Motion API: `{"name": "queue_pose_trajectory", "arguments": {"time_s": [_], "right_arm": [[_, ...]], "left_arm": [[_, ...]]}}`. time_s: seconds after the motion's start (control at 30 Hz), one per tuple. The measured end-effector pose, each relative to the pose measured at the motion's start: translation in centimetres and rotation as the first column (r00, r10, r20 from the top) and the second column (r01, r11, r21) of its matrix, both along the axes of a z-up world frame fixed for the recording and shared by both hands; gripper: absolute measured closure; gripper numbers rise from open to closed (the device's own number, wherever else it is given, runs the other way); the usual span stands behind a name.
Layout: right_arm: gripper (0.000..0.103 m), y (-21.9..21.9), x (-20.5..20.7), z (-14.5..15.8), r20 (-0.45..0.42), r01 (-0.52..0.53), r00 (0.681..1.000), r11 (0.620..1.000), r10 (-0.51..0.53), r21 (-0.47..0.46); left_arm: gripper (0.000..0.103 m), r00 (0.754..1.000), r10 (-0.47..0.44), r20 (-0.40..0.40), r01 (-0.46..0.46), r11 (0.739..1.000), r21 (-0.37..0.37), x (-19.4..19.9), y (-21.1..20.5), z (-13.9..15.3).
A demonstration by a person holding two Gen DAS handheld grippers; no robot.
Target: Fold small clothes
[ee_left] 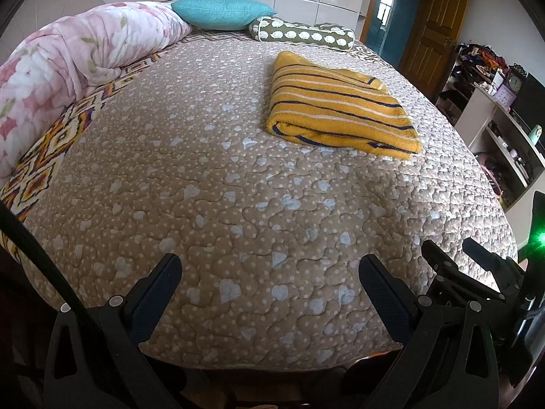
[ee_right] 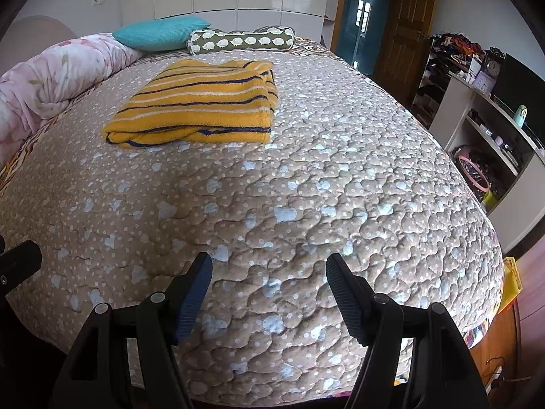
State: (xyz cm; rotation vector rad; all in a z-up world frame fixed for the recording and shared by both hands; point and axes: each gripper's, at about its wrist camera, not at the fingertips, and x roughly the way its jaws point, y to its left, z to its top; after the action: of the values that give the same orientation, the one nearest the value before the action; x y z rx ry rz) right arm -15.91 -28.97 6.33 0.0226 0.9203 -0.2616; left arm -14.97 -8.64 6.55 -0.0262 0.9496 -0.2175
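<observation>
1. Item under task: one yellow striped sweater [ee_left: 340,109], lying on the far half of the bed [ee_left: 238,238], on a tan quilted cover. It is already folded into a thick rectangle, several layers deep, with a rolled fold along its near edge.
2. Position: well apart from both tools. In the left wrist view it lies far and to the right; in the right wrist view [ee_right: 197,109] far and to the left.
3. Left gripper [ee_left: 269,293]: jaws spread wide, nothing between them, above the near edge of the bed.
4. Right gripper [ee_right: 269,289]: jaws likewise parted, empty, above bare quilt.
5. Handling, by judgement: a soft, limp knit, light, not fragile, not slippery. The layers will slump or slide apart if lifted by one corner.
6. Hold points, by judgement: pinch through all layers at the two near corners, one tool to each.
7. Surroundings: a pink floral quilt [ee_left: 75,68] on the far left, a teal pillow [ee_left: 221,13] and a patterned bolster [ee_left: 303,35] at the far end.
</observation>
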Motion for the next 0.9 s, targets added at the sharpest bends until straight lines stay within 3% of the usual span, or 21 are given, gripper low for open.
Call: {"name": "queue_pose_trajectory", "arguments": {"time_s": [0.9], "right_arm": [[0.028, -0.2, 0.0, -0.8, -0.022, -0.001, 1.000, 1.000, 0.001, 0.000]], "left_arm": [[0.000, 0.999, 0.005, -0.045, -0.005, 1.000, -0.002, 0.3, 0.3, -1.2]]}}
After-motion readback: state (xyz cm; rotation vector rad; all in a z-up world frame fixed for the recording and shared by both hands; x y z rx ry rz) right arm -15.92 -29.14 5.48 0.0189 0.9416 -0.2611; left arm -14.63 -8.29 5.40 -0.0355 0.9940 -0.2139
